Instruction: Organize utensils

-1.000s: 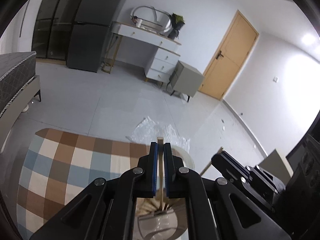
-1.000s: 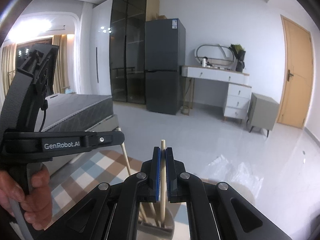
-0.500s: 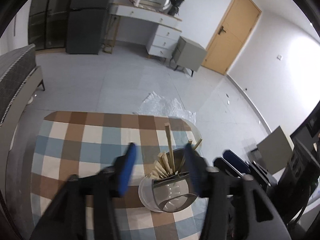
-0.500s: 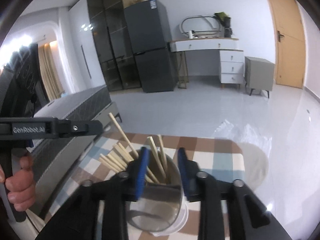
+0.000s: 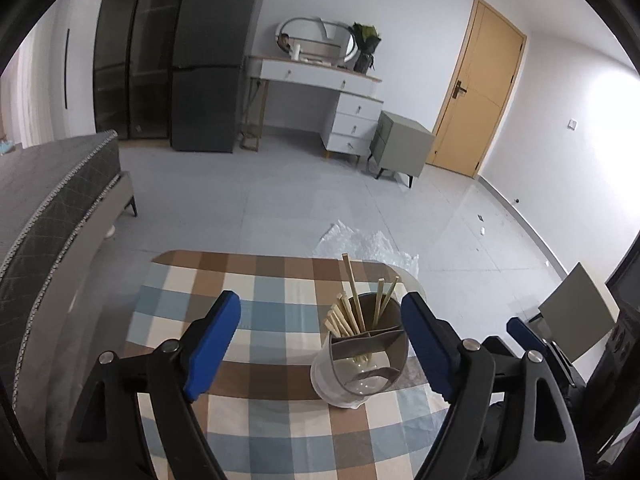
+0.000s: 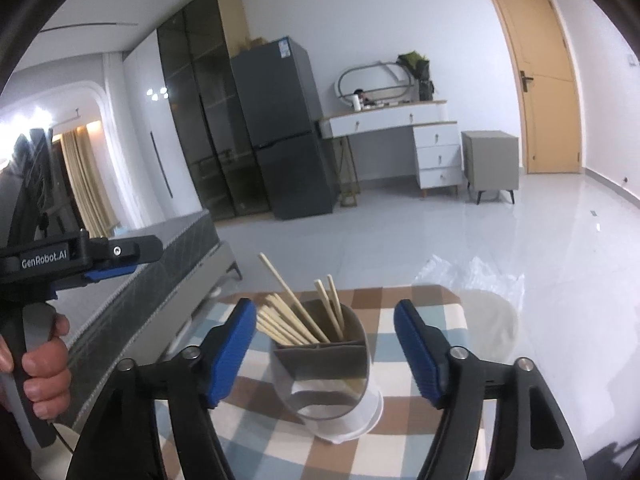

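Chopstick holder (image 5: 360, 354) (image 6: 326, 372), grey translucent cup on a white base with inner dividers, stands upright on the checked tablecloth (image 5: 256, 320) (image 6: 404, 444) near the table's far right corner. Wooden chopsticks (image 5: 352, 308) (image 6: 296, 316) stand in its far compartments, most fanned leftward, one long stick rising above the rest; near compartment looks unfilled. Left gripper (image 5: 320, 338): blue-padded fingers (image 5: 214, 336) spread wide, nothing between them, holder sits ahead between the tips, nearer the right finger. Right gripper (image 6: 325, 350): fingers (image 6: 416, 354) also wide apart and unloaded, holder centred in the gap but apart from both pads. In the right wrist view, the left gripper's body at far left reads "GenRobot.AI", with the left hand (image 6: 40, 372) wrapped round its handle. Tablecloth is brown, blue and cream squares. Crumpled clear plastic sheet (image 5: 368, 242) (image 6: 472, 272) on the pale tiled floor beyond the table. Dark quilted bed (image 5: 52, 200) at left. Far wall: grey fridge (image 5: 216, 60) (image 6: 284, 132) bearing a small label too blurred to read, dark glass wardrobe (image 5: 132, 52), white dressing table (image 5: 320, 80) with oval mirror, grey nightstand (image 5: 400, 144), wooden door (image 5: 476, 96) (image 6: 536, 80).
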